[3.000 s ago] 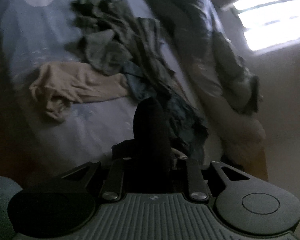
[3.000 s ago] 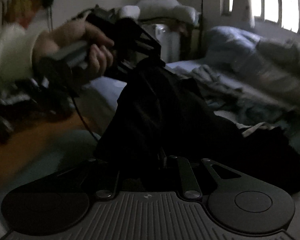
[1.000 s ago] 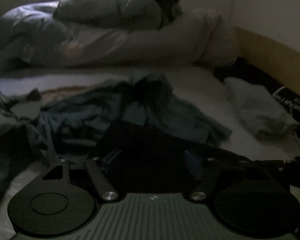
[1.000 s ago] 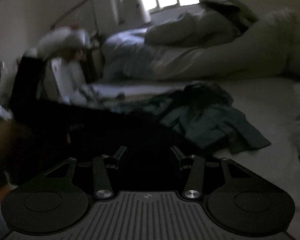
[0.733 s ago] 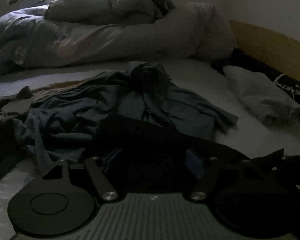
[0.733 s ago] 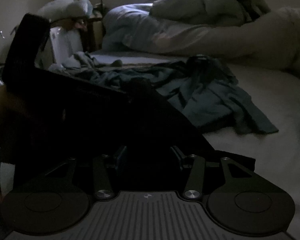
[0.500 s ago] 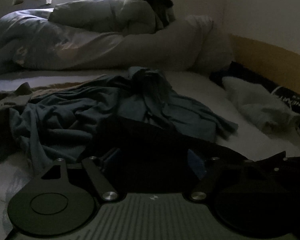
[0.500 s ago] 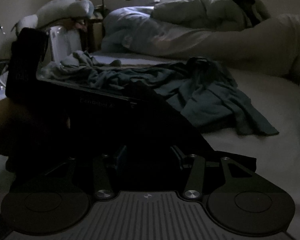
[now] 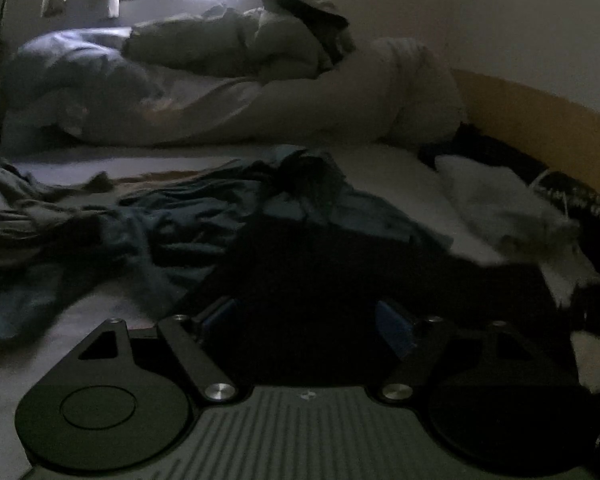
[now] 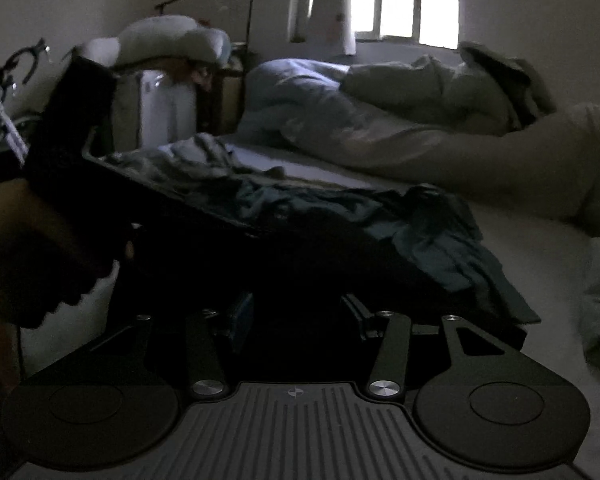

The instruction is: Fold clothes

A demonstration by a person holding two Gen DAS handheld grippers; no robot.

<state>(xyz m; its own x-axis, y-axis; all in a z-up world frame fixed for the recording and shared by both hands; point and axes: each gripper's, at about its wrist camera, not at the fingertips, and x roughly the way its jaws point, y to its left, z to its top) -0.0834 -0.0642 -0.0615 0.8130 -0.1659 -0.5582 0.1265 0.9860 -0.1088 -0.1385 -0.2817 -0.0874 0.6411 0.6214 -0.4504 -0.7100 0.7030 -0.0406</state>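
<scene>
Meanwhile, on an unmade bed, a black garment lies spread low across the mattress directly ahead of both handheld grippers, in a room lit only by a far window. Seen from the left wrist, the left gripper has its jaws well apart, having just been opening; the dark cloth lies between the blue pads, but they do not appear to press on it. From the right wrist, the right gripper stands about half open with the same black cloth filling the gap; the shadows are too deep to tell whether it is clamped or merely resting there.

The garment's long axis appears to run side to side across both views, from the left gripper's body at the left of the right-wrist picture toward a flat edge at the right. The two grippers sit at opposite ends of it, so neither is clearly nearer its middle. Just beyond it sprawls a crumpled teal garment, touching or slightly overlapped by the black one. A heaped duvet lines the back of the bed, and a pale folded cloth lies well apart to the right.

The next move likely turns on carrying one end across toward the other.
</scene>
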